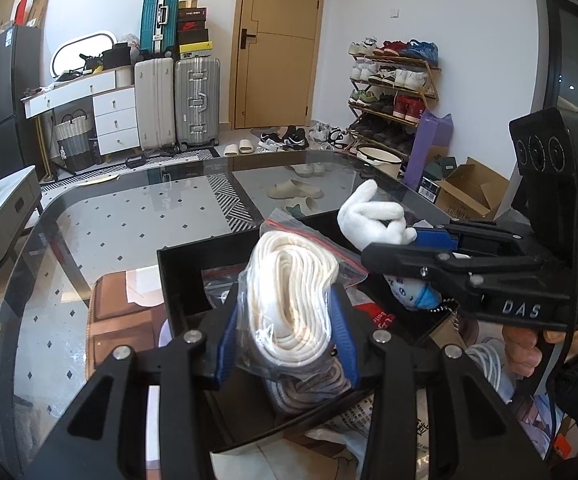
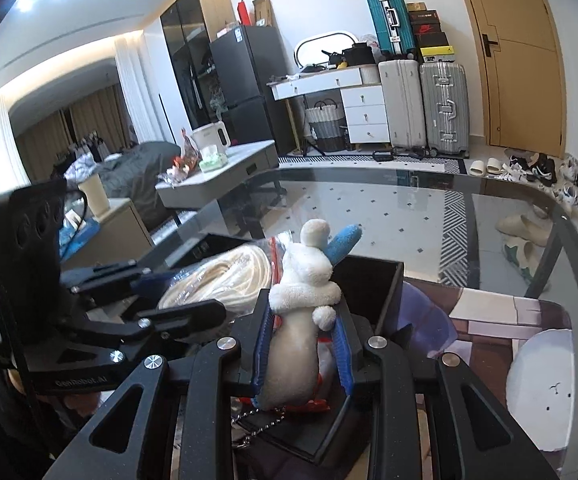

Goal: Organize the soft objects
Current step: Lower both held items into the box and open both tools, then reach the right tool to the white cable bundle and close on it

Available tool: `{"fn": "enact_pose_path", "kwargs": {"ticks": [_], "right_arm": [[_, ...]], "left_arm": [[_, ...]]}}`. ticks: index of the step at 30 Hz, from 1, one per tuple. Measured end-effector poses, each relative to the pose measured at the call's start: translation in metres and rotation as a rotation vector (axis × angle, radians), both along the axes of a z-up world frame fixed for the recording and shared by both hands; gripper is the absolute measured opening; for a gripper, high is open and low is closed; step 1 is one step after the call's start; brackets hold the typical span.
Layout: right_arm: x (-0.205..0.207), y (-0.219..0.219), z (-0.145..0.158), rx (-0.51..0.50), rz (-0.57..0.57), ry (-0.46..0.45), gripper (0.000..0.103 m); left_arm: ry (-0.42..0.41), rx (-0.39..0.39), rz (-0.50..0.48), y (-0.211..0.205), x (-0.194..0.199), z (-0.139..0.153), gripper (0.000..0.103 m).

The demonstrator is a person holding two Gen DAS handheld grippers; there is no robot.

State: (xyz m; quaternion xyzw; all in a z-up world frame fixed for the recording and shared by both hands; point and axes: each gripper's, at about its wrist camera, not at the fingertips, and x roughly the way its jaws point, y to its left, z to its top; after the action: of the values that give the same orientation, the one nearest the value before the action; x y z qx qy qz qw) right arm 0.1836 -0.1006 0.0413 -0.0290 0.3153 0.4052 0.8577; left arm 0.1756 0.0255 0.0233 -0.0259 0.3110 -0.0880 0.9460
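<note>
My left gripper point(image 1: 287, 316) is shut on a clear zip bag of coiled white rope point(image 1: 289, 296) and holds it above a black open box point(image 1: 177, 276) on the glass table. The bag also shows in the right wrist view point(image 2: 217, 280). My right gripper point(image 2: 303, 322) is shut on a white plush toy with a blue ear point(image 2: 301, 320), held upright over the same box point(image 2: 385, 284). In the left wrist view the right gripper point(image 1: 405, 240) reaches in from the right with the plush point(image 1: 373, 220) sticking out of it.
The box holds more bagged items point(image 1: 309, 392) and a red packet point(image 1: 381, 320). A glass table point(image 1: 129, 216) carries a brown printed mat point(image 1: 121, 320). A white rounded object point(image 2: 541, 384) lies at right. A grey side table point(image 2: 225, 176) stands beyond the left edge.
</note>
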Motion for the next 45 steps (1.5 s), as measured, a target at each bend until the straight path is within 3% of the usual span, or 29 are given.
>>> {"fn": "enact_pose_path", "kwargs": {"ticks": [4,9,11,12,13,18,32,45], "right_arm": [[-0.004,-0.001,-0.003,-0.023,0.008,-0.026,0.034],[-0.008,-0.009,0.0,-0.014,-0.009,-0.049,0.05],[-0.012,-0.014,0.002,-0.014,-0.015,-0.06,0.06],[-0.016,-0.016,0.003,-0.01,-0.021,-0.058,0.076],[-0.016,-0.019,0.003,-0.005,-0.026,-0.054,0.087],[-0.033,-0.034,0.006,0.013,-0.049,-0.059,0.102],[-0.083,-0.083,-0.001,0.056,-0.128,0.001,0.102],[-0.114,-0.082,-0.012,0.021,-0.128,0.024,0.102]], "left_arm": [[0.004,-0.012,-0.003,0.001,-0.003,0.002,0.046],[-0.014,-0.02,-0.004,0.003,-0.01,0.009,0.064],[-0.022,-0.011,0.001,0.002,-0.015,0.013,0.07],[-0.022,-0.01,0.006,0.002,-0.017,0.013,0.084],[-0.029,-0.015,0.017,0.004,-0.02,0.015,0.089],[-0.057,-0.03,0.045,0.009,-0.037,0.018,0.103],[-0.081,-0.048,0.076,0.011,-0.092,0.017,0.103],[-0.056,-0.035,0.087,0.007,-0.107,0.013,0.103]]}}
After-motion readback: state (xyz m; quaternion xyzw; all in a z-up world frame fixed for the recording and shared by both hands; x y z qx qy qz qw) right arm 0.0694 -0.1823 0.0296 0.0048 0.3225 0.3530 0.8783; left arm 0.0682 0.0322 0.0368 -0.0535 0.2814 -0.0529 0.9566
